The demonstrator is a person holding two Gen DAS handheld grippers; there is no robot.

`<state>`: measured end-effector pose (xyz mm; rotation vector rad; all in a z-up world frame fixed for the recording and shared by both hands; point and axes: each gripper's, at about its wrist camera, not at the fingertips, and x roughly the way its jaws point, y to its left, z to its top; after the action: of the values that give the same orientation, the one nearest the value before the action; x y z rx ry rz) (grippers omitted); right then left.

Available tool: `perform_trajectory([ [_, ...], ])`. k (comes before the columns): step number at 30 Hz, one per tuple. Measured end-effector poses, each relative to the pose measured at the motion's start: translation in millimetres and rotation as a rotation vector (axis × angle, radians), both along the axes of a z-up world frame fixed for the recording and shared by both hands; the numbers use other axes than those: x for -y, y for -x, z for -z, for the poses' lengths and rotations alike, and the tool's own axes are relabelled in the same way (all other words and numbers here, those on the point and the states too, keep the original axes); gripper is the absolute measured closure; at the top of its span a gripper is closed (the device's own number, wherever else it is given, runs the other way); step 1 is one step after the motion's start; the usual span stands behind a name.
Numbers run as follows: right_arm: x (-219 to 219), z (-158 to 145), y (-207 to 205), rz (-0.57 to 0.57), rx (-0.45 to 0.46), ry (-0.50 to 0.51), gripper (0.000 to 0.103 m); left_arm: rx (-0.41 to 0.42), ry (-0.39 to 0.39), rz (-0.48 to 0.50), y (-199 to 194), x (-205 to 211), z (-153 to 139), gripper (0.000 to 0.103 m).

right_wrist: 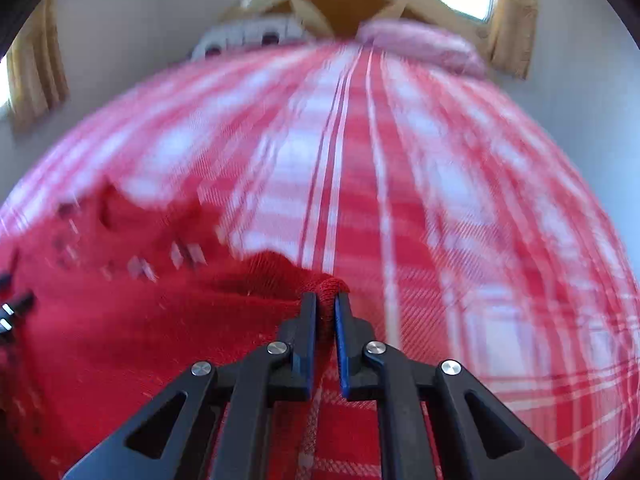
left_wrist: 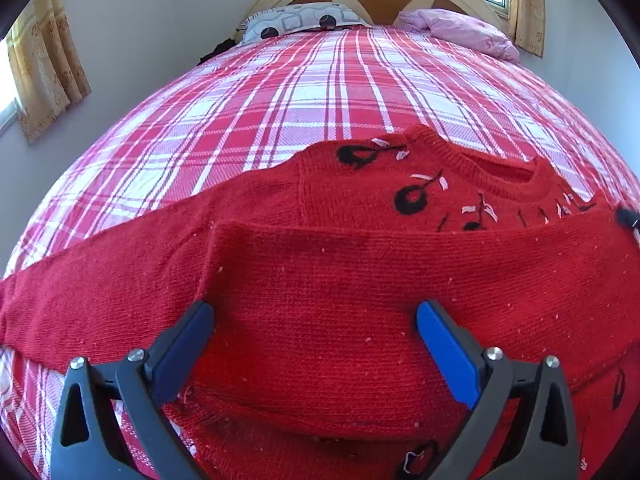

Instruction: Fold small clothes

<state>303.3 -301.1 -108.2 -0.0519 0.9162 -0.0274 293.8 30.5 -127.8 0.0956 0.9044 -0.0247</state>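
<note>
On the plaid bed (left_wrist: 280, 92), my left tongs (left_wrist: 316, 320) gape over the red sweater (left_wrist: 360, 280) while my right tongs (right_wrist: 326, 300) pinch its cuff (right_wrist: 330, 285), which may slip out if I tug.

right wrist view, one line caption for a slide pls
Right claw shut on an edge of the red sweater over the plaid bedspread.
</note>
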Motion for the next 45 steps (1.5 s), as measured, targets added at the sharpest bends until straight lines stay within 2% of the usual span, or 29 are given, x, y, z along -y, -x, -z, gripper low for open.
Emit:
perform_trajectory([
  [4,23.2,-13.9,11.9,0.07,0.005,-0.126,0.089,-0.008,0.028,0.0,-1.4,-4.6,0.7,0.0],
  [6,30.0,-25.6,27.7,0.17,0.017,-0.055,0.089,-0.007,0.029,0.0,-1.0,-4.5,0.7,0.0],
  [7,27.9,-35.0,38.5,0.161,0.051,-0.049,0.089,-0.006,0.029,0.0,-0.9,-4.1,0.7,0.0],
  [8,23.1,-43.6,49.6,0.119,0.076,-0.084,0.089,-0.007,0.029,0.0,-0.9,-4.1,0.7,0.0],
  [10,13.3,-50.8,64.6,0.08,0.059,-0.174,0.088,-0.006,0.029,0.001,-0.8,-4.1,0.7,0.0],
  [11,12.6,-51.1,68.7,0.078,0.058,-0.218,0.084,-0.006,0.03,0.0,-0.7,-4.1,0.7,0.0],
  [12,12.1,-49.8,70.9,0.082,0.058,-0.265,0.064,-0.006,0.031,0.001,-0.5,-4.2,0.7,0.0],
  [13,16.0,-44.5,70.8,0.103,0.048,-0.313,0.05,-0.006,0.031,0.001,-0.1,-3.7,0.6,0.0],
  [14,17.8,-39.2,72.0,0.122,0.041,-0.336,0.03,-0.006,0.033,0.001,0.1,-3.8,0.5,0.0],
  [15,21.7,-32.7,72.1,0.146,0.036,-0.365,0.029,-0.006,0.035,0.002,0.0,-4.0,0.5,0.0],
  [18,22.4,-5.5,77.5,0.185,-0.015,-0.467,0.029,-0.006,0.041,0.003,0.4,-4.7,0.3,0.0],
  [20,11.8,-1.4,88.4,0.136,0.012,-0.46,0.031,-0.007,0.04,0.003,0.8,-4.5,0.3,0.0],
  [21,4.1,-1.3,92.6,0.103,0.015,-0.436,0.051,-0.007,0.039,0.003,1.0,-4.3,0.2,0.0],
  [23,-13.4,1.5,98.3,0.029,-0.026,-0.406,0.082,-0.007,0.037,0.002,2.6,-4.0,-0.3,0.0],
  [24,-21.4,1.7,102.3,0.013,-0.035,-0.352,0.084,-0.007,0.038,0.002,2.8,-4.3,-0.5,0.0],
  [25,-27.1,-1.0,106.4,0.001,-0.032,-0.292,0.085,-0.008,0.038,0.003,2.9,-3.7,-0.4,0.0],
  [27,-26.2,-4.0,114.6,0.031,-0.036,-0.237,0.086,-0.01,0.036,0.005,2.8,-3.6,-0.4,0.0],
  [30,-10.0,-1.4,129.5,0.101,-0.037,-0.243,0.086,-0.026,0.036,0.02,1.1,-2.8,-0.8,0.0],
  [32,-5.9,1.4,136.6,0.113,-0.039,-0.262,0.086,-0.045,0.03,0.022,-1.8,-1.3,-1.8,0.0],
  [34,-9.7,-4.9,139.8,0.107,-0.061,-0.237,0.086,-0.07,0.03,0.019,-4.9,-0.6,-3.1,0.0],
  [35,-10.8,-7.2,142.3,0.107,-0.07,-0.233,0.085,-0.078,0.037,0.022,-5.2,-0.9,-3.9,0.0],
  [37,-9.1,-13.9,142.3,0.127,-0.076,-0.233,0.072,-0.084,0.058,0.034,-4.1,-3.7,-6.3,0.0],
  [38,-7.3,-19.2,142.3,0.147,-0.053,-0.224,0.068,-0.079,0.079,0.037,-2.4,-6.1,-8.6,0.0],
  [40,-5.9,-38.1,141.0,0.176,0.053,-0.179,0.068,-0.052,0.136,0.03,2.5,-13.0,-14.7,0.0],
  [42,-9.8,-57.4,133.2,0.173,0.166,-0.189,0.068,-0.024,0.18,0.002,7.2,-22.5,-22.9,0.0],
  [45,-32.0,-60.5,103.6,0.116,0.18,-0.247,0.068,0.032,0.196,-0.063,15.9,-48.3,-37.7,0.0],
])
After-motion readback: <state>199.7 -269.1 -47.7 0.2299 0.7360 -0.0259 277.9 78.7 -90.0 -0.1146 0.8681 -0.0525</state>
